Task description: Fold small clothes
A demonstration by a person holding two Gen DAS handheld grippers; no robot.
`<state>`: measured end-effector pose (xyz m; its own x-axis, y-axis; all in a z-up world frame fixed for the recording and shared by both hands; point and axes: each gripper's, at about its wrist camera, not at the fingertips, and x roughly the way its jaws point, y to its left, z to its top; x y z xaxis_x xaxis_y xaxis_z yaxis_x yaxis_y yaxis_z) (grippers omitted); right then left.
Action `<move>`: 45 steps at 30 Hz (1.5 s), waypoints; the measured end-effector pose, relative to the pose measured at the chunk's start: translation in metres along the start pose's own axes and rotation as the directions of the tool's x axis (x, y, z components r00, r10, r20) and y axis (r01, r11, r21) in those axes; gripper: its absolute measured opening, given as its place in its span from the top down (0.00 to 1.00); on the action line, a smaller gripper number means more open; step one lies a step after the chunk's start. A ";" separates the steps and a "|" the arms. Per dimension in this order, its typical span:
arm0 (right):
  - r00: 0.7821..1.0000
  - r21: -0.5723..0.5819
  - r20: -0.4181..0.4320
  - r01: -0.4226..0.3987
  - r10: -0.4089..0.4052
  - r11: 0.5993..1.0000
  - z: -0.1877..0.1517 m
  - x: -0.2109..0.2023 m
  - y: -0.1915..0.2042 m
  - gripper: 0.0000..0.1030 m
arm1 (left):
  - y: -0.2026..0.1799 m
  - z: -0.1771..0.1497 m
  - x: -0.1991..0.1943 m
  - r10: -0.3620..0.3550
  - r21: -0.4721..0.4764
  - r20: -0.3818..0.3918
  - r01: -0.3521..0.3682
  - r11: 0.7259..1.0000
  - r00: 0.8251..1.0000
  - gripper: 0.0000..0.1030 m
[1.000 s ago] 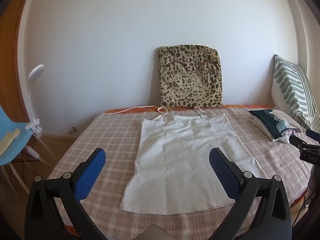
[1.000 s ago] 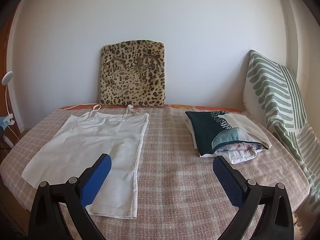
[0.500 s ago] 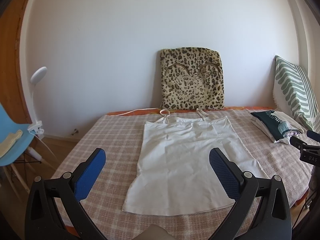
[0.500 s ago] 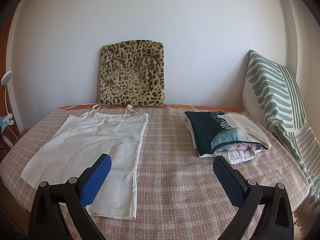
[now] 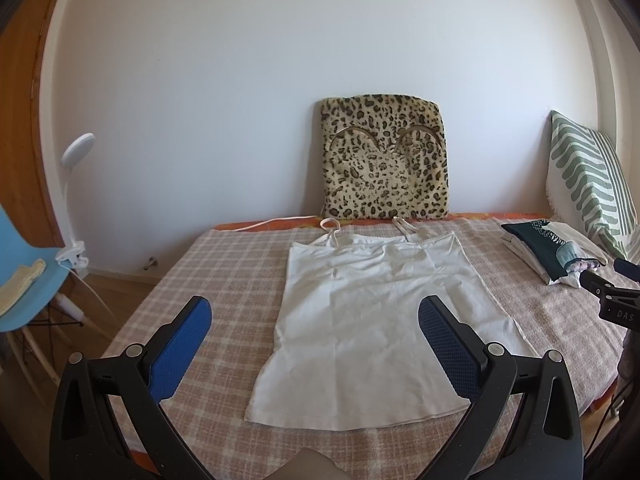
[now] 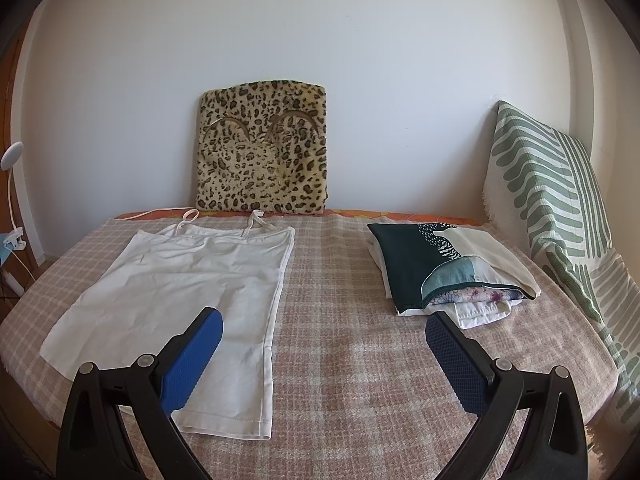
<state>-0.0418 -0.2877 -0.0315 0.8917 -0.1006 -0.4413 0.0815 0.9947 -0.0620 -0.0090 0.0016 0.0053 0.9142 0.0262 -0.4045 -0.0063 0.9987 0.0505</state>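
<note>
A white strappy top [image 5: 372,316] lies spread flat on the checked bed cover [image 5: 224,280], straps toward the wall. It also shows in the right wrist view [image 6: 188,292]. My left gripper [image 5: 315,332] is open and empty, held above the bed's near edge in front of the top's hem. My right gripper [image 6: 324,344] is open and empty, over the cover to the right of the top; its tip shows in the left wrist view [image 5: 612,292].
A stack of folded clothes [image 6: 444,268] lies at the right of the bed. A leopard cushion [image 6: 262,148] leans on the wall; a green striped pillow [image 6: 556,208] stands at the right. A blue chair [image 5: 24,280] and white clip lamp [image 5: 74,200] stand left of the bed.
Both grippers have drawn back and risen slightly; the top looks a little farther off in the left wrist view. Nothing on the bed has moved.
</note>
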 end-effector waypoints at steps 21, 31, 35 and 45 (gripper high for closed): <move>1.000 -0.007 0.014 0.002 -0.002 1.000 0.003 -0.002 -0.001 0.00 | 0.000 -0.001 0.003 0.007 -0.001 -0.011 -0.007 1.000 1.000 0.00; 1.000 -0.004 0.022 0.007 -0.007 1.000 0.003 -0.002 0.000 0.00 | 0.001 -0.003 0.005 0.011 -0.007 -0.015 -0.011 1.000 1.000 0.00; 1.000 -0.005 0.022 0.008 -0.008 1.000 0.003 -0.003 0.000 0.00 | 0.001 -0.003 0.005 0.010 -0.007 -0.015 -0.010 1.000 1.000 0.00; 1.000 -0.005 0.024 0.008 -0.008 1.000 0.004 -0.004 0.001 0.00 | 0.001 -0.004 0.005 0.013 -0.011 -0.017 -0.013 1.000 1.000 0.00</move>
<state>-0.0440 -0.2858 -0.0265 0.9013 -0.1084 -0.4195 0.0869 0.9938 -0.0700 -0.0064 0.0033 -0.0004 0.9069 0.0398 -0.4195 -0.0228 0.9987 0.0455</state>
